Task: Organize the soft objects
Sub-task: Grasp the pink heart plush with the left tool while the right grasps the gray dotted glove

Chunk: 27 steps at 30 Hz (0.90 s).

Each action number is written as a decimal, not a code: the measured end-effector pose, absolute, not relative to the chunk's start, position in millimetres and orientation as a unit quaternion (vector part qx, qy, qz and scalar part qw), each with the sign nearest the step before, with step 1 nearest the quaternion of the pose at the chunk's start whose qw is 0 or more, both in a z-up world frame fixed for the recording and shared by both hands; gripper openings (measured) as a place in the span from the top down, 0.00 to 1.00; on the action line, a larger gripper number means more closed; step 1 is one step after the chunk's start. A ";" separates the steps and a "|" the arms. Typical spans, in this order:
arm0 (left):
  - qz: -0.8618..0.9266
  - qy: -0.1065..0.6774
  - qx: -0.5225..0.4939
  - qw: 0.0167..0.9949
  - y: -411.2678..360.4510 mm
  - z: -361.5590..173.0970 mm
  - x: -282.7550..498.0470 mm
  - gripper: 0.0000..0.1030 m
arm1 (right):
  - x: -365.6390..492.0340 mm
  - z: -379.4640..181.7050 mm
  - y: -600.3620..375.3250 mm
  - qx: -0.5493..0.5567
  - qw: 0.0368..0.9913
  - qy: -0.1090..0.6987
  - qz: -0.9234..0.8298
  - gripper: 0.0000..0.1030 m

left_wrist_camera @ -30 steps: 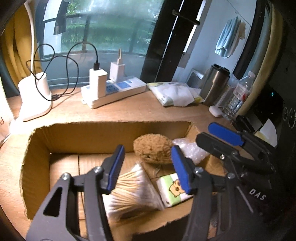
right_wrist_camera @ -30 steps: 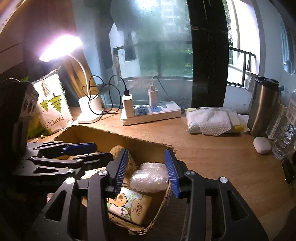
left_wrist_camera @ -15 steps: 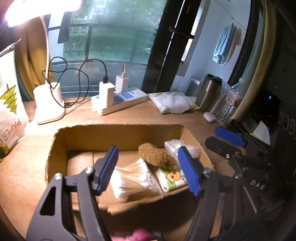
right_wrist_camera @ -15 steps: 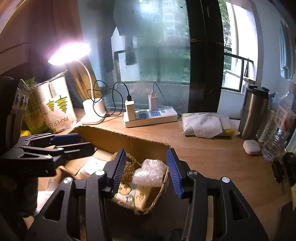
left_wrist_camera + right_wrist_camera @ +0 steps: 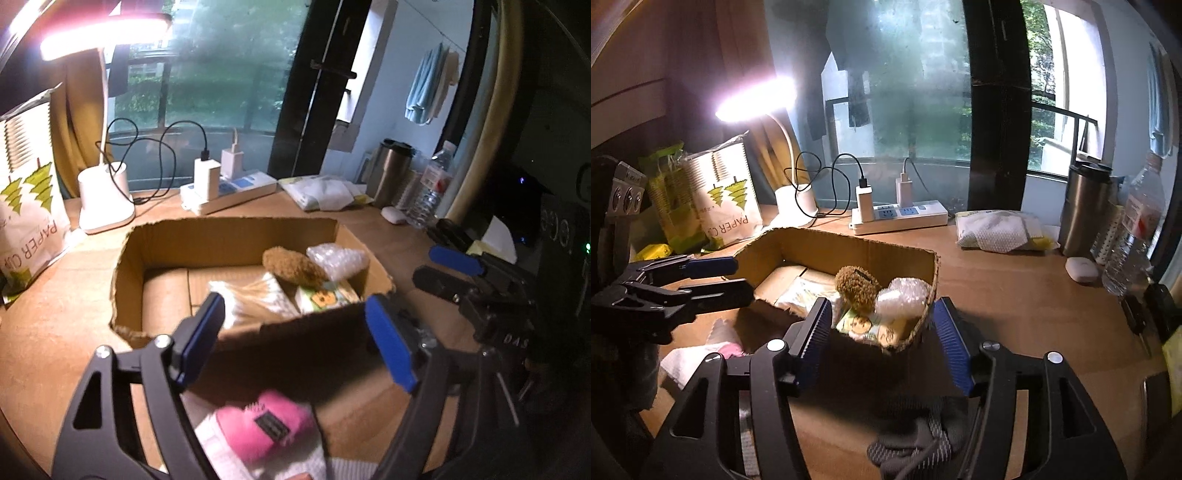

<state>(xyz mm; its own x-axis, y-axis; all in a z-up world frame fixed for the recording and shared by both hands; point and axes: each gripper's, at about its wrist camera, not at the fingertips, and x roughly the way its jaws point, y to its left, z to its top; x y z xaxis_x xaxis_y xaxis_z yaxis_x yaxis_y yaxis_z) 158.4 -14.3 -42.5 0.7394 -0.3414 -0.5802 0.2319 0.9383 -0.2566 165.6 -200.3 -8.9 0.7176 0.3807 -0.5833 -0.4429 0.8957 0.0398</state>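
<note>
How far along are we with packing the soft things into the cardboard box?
Done: the brown sponge, bubble wrap, cotton swabs and tissue pack lie in the cardboard box. In hand: nothing; the left gripper and right gripper have just been opening, with nothing between the jaws. Left: the pink cloth on a white towel and a grey fabric piece sit outside the box.

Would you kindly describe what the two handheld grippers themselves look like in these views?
Both look alike. The left gripper and the right gripper have matte black, triangular finger frames with cut-out windows and silver screw heads. Each finger carries a flat blue pad with fine ribbing. White letters "DAS" mark the right gripper's body in the left wrist view. No cables or sleeves are visible.
</note>
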 end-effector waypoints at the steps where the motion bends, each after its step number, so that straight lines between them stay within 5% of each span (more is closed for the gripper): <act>1: -0.153 0.328 -0.083 0.928 -12.7 -43.9 154.8 0.22 | 161.6 -8.7 -202.6 -0.049 0.926 0.303 0.220 0.41; 27: -0.129 0.440 -0.050 0.887 -17.5 -121.5 139.9 0.22 | 125.1 -70.6 -236.7 -0.033 0.902 0.393 0.174 0.40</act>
